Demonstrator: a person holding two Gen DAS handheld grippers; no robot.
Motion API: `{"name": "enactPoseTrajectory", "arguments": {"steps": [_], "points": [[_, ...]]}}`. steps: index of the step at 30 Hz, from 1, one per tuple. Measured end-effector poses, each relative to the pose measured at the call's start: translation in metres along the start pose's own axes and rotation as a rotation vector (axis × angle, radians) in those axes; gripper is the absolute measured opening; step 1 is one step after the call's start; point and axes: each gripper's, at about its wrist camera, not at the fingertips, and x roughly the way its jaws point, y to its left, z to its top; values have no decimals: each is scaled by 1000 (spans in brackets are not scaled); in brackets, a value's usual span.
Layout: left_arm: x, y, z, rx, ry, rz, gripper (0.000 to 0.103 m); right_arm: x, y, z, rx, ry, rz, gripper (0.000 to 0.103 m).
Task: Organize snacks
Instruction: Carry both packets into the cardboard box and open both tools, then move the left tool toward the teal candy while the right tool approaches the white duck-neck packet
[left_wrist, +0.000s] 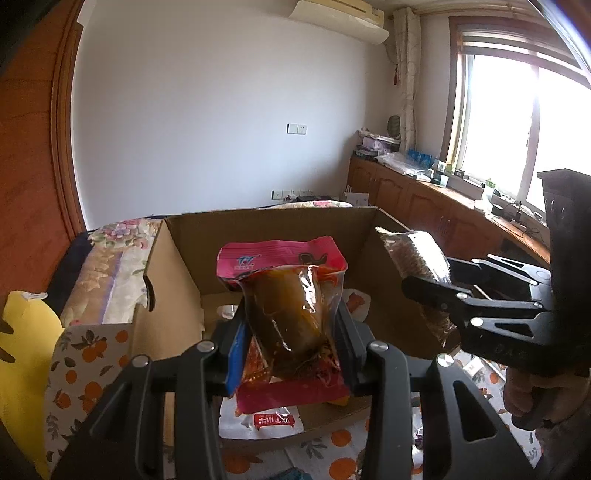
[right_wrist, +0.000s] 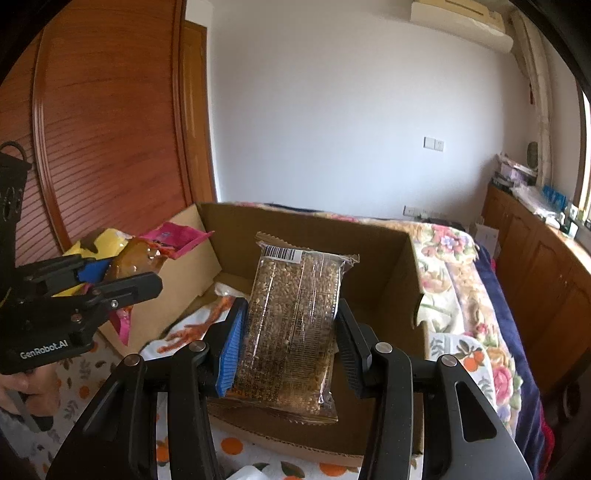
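Two grippers hang over an open cardboard box (right_wrist: 402, 258), each clamped on a snack. The left gripper (left_wrist: 291, 332) grips a pink packet (left_wrist: 291, 299) with a clear window showing something brown inside; the packet stands upright between the pads, held above the near left part of the box. The right gripper (right_wrist: 288, 343) is closed on a clear pack of seed bar (right_wrist: 295, 325), barcode at its top, upright above the middle of the box. In the left wrist view the seed bar pack (left_wrist: 413, 258) sits near the right wall of the box, well apart from the pink packet. In the right wrist view the left gripper (right_wrist: 122, 275) and its pink packet (right_wrist: 170, 240) appear by the left wall. On the box floor lies a white bag (right_wrist: 192, 328) printed with orange chicken feet, toward the near left corner. The box rests on a cloth (left_wrist: 81, 354) with an orange fruit print. A yellow bag (left_wrist: 22, 350) lies beyond the left edge of the box. A flowered bedspread (right_wrist: 465, 295) runs behind and to the right
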Motion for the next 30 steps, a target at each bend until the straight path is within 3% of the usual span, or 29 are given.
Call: {"name": "enactPoseTrajectory", "arguments": {"steps": [5, 6, 11, 30], "points": [[9, -4, -3, 4, 26, 21, 49, 15, 3, -5, -8, 42, -10, 49], [9, -4, -4, 0, 28, 22, 49, 16, 4, -6, -8, 47, -7, 54], [-1, -5, -1, -2, -5, 25, 54, 10, 7, -8, -23, 40, -12, 58], [-62, 0, -42, 40, -8, 84, 57, -81, 0, -50, 28, 17, -19, 58]]}}
